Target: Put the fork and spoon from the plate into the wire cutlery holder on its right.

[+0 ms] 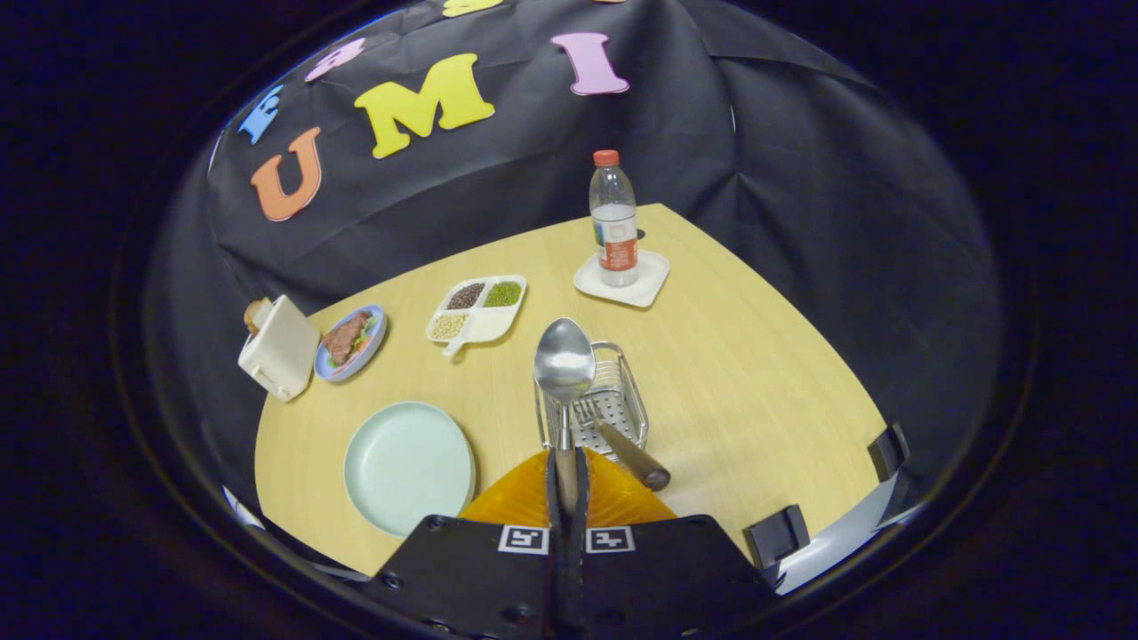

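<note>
Pale wooden table [756, 373] carrying an empty green plate [407, 466] near its front edge, with the wire cutlery holder [594, 404] just to the right. Fork [622, 440] lying tines-down in the holder, handle over its front rim. Gripper [566, 484] clamped on the spoon [564, 366] handle, bowl raised over the holder.

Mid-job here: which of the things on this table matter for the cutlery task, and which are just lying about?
For the job:
- spoon, handle clamped in the gripper, bowl up over the holder
- fork, already lying in the wire cutlery holder
- plate, now bare

Lying about:
- water bottle on a white coaster
- divided dish of beans
- small food plate
- white toaster
- orange ridged thing beneath the fingers
</note>
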